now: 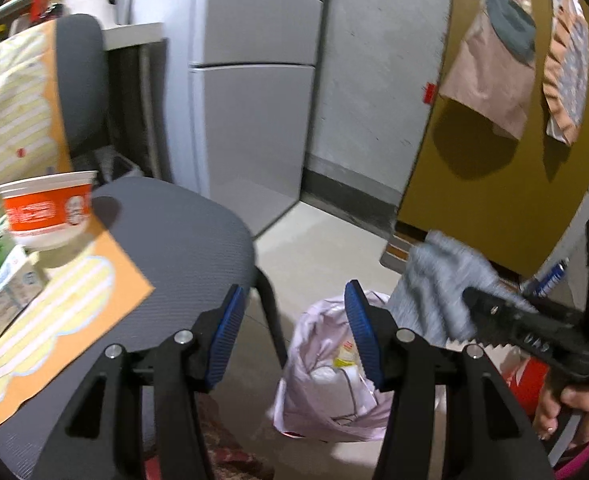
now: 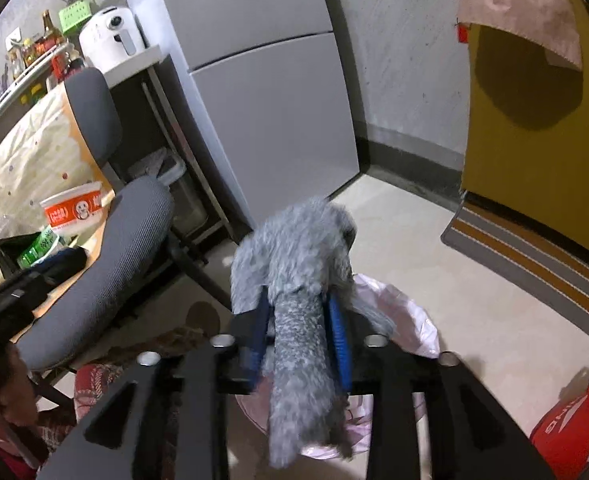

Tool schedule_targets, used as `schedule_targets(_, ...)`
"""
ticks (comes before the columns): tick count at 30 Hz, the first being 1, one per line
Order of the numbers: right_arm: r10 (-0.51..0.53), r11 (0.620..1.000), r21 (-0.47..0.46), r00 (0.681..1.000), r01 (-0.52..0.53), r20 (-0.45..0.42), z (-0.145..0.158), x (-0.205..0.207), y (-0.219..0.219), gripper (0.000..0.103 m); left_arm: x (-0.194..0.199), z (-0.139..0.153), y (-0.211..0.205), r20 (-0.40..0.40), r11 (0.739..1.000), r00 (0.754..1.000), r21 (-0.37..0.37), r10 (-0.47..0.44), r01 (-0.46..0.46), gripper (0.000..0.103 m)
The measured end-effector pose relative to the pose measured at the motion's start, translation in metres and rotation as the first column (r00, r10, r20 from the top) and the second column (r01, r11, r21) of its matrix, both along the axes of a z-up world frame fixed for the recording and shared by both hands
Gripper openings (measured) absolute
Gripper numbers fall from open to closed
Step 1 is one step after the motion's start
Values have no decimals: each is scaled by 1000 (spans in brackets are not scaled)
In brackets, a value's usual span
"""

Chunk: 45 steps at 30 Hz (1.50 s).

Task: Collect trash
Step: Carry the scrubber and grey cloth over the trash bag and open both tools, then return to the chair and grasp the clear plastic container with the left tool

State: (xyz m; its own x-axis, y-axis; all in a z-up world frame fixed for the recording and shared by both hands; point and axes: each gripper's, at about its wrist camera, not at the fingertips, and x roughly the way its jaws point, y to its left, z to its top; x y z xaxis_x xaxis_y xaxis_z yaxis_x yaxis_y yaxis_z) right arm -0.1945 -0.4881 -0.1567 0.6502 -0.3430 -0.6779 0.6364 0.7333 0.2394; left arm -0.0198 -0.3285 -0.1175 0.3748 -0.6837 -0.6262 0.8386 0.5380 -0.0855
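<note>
Right wrist view: the right gripper (image 2: 300, 330) clamps a fuzzy grey cloth (image 2: 298, 264) above the pale pink trash bag (image 2: 406, 320) on the floor; the left gripper (image 1: 294, 332) hangs spread and empty beside the grey chair (image 1: 182, 240), where 1 orange cup (image 1: 48, 210) sits.

Fuzzy grey cloth (image 2: 294, 280), pale pink bag (image 1: 334, 392), orange-and-white cup (image 1: 48, 210), grey chair (image 1: 174, 248).
</note>
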Motion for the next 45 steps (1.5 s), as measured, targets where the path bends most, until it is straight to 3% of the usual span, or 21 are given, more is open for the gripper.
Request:
schedule_targets(1,-6,1000,1,1000,6,-6,-1,1,-1,43,1,1,4,-1,1000,1000,-5,8,-8,51)
schedule_targets(12,24,997,-68,999,-21,39,35,5,19,43,6,14,39,-2,996,997,-56,71,-71,51)
schedule_targets(22,231,969,-118,967,-218,109,77,57,80,43,22,32,117,64,965,963,-38,262,-260,52)
schedule_targets(26,338,936,-140,935,-322,108,86,92,111,43,34,48,156,110,940,933,-50,342,-339,52)
schedule_targets(29,406,908,-154,908,-389,105,92,116,133,43,53,61,186,112,905,898,-35,425,-424,52)
schedule_targets(36,526,847,-159,843,-508,111,98,167,174,43,115,97,268,176,775,759,-45,627,-630,52)
schedule_targets(38,541,838,-154,833,-524,113,98,176,178,43,134,101,281,195,750,732,-34,653,-660,52)
schedule_targets(41,555,830,-145,825,-538,110,96,187,181,43,163,102,290,203,754,736,-19,646,-657,52)
schedule_targets(45,549,834,-133,830,-536,96,90,200,178,43,192,92,284,209,807,793,29,572,-590,52)
